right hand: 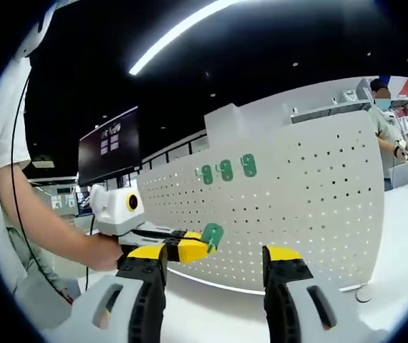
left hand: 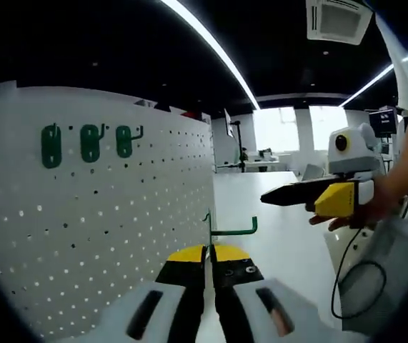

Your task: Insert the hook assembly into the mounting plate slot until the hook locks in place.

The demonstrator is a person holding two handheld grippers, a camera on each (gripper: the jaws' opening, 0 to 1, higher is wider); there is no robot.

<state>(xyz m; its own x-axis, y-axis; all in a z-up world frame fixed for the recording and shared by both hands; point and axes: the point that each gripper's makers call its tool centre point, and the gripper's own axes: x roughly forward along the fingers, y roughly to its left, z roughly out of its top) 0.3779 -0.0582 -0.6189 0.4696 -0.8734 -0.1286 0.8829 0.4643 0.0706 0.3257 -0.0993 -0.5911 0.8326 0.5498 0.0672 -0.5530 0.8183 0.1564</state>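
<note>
My left gripper (left hand: pixel 209 256) is shut on a green hook assembly (left hand: pixel 221 230); its flat plate stands upright between the jaws and the hook arm points right. The white pegboard mounting plate (left hand: pixel 103 229) stands close on the left, and three green hooks (left hand: pixel 89 143) hang near its top. In the right gripper view, the left gripper (right hand: pixel 189 246) reaches in from the left with the green hook assembly (right hand: pixel 212 236) held just in front of the pegboard (right hand: pixel 311 207), below the three mounted hooks (right hand: pixel 225 170). My right gripper (right hand: pixel 214 256) stands open and holds nothing. It also hangs in the air at the right as the right gripper (left hand: pixel 286 195).
A person's hand (left hand: pixel 354 218) and sleeve hold the right gripper, with a black cable hanging below. A dark monitor (right hand: pixel 109 146) stands behind the left gripper. Another person stands at the far right (right hand: pixel 386 121). The pegboard rests on a white table (left hand: pixel 275 236).
</note>
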